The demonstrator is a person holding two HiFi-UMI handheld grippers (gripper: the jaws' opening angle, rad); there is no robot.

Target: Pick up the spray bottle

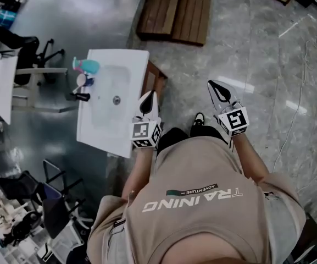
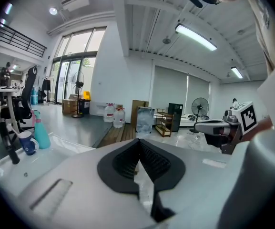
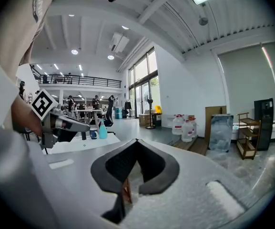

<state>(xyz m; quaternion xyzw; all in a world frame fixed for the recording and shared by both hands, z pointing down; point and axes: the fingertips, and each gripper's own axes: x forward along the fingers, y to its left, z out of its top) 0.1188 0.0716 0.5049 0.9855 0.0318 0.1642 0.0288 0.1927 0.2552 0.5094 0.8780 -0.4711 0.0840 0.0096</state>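
Grey marble floor (image 1: pixel 257 59), wooden platform (image 1: pixel 174 12), tall windows (image 2: pixel 73 66), strip lights (image 2: pixel 199 36) overhead

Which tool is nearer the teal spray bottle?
Left. The left tool is at the edge of the sink opposite the spray bottle; the right tool is farther off, over the floor.

Beige short-sleeved T-shirt (image 1: pixel 202 219) with white "TRAINING" lettering; left gripper (image 1: pixel 149 95) and right gripper (image 1: pixel 213 85) white, black-padded, each carrying a black-and-white square-marker cube
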